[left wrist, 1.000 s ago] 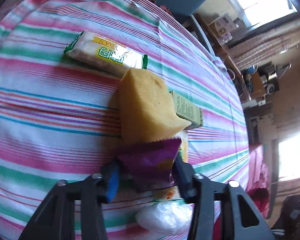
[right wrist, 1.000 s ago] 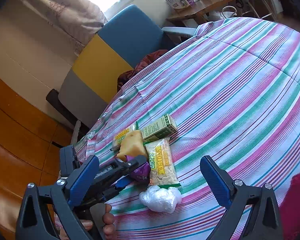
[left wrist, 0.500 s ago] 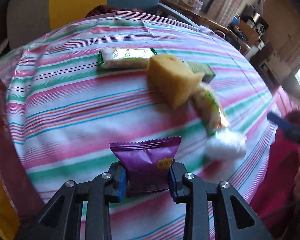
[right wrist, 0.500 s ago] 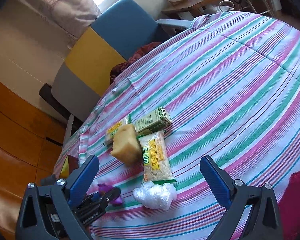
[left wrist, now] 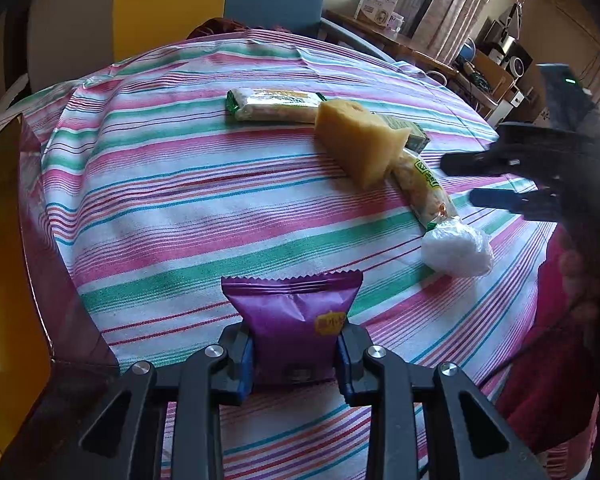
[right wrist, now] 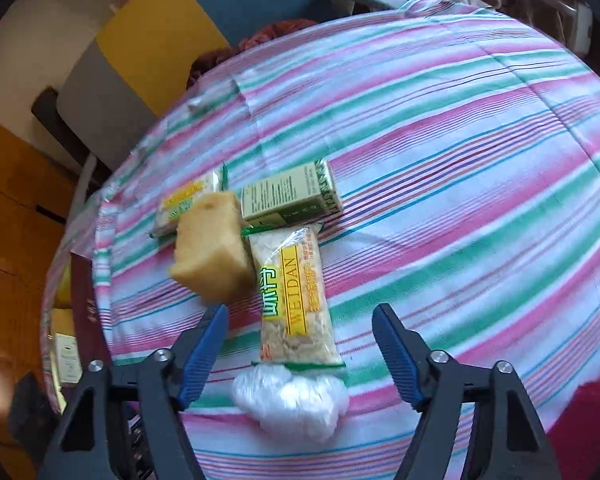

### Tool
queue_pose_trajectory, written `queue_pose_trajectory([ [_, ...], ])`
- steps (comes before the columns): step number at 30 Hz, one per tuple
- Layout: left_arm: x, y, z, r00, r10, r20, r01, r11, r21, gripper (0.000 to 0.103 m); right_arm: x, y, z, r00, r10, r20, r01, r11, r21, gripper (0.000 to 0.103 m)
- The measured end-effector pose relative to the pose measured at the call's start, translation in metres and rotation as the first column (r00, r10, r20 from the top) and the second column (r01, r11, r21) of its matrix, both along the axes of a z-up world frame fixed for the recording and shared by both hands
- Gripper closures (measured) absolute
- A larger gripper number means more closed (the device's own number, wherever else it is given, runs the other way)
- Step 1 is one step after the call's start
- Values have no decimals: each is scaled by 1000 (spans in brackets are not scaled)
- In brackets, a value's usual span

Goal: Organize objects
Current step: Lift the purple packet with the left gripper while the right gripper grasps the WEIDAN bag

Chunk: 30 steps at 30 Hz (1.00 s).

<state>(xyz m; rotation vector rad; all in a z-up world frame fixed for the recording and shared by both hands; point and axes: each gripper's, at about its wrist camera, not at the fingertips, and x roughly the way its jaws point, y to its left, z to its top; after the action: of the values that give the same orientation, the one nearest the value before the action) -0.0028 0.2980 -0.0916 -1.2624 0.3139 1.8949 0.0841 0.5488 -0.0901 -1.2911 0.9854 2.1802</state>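
Left claw (left wrist: 295, 354) grips purple packet (left wrist: 296, 328); right claw (right wrist: 300, 350) closing, empty, over "WEIDAN" packet (right wrist: 294, 300).

A woven striped tablecloth (left wrist: 188, 184) is covering the table, matt and faintly creased. The purple packet (left wrist: 296, 316) is showing glossy, crinkled foil. The yellow sponge (right wrist: 210, 256) is looking porous and rough. The Weidan wrapper (right wrist: 296, 300) is reflecting light as clear plastic film. The green box (right wrist: 288, 196) is appearing as matt printed card. The white bundle (right wrist: 292, 404) is looking like crumpled thin plastic.
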Motion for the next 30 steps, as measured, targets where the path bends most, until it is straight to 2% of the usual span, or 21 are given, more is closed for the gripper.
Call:
queue_pose_trajectory([
  [3, 1, 4, -2, 1000, 6, 0, -6, 1000, 17, 72, -23, -3, -25, 994, 50, 93, -51, 999, 7, 47],
  [4, 1, 5, -3, 1000, 7, -2, -7, 1000, 21, 72, -27, -6, -27, 990, 69, 124, -74, 997, 35, 51],
  [5, 1, 5, -4, 1000, 8, -6, -7, 1000, 23, 72, -30, -10, -26, 986, 88, 142, -101, 991, 86, 61],
  [6, 2, 7, -4, 1000, 8, -11, -8, 1000, 25, 72, -32, -14, -26, 982, 105, 154, -123, 986, 113, 63],
  [14, 2, 5, -7, 1000, 16, -13, -15, 999, 36, 71, -33, -16, -29, 977, 122, 177, -145, 982, 125, 60],
  [30, 1, 2, -9, 1000, 24, -9, -24, 998, 54, 71, -26, -22, -28, 967, 151, 203, -189, 965, 184, 60],
])
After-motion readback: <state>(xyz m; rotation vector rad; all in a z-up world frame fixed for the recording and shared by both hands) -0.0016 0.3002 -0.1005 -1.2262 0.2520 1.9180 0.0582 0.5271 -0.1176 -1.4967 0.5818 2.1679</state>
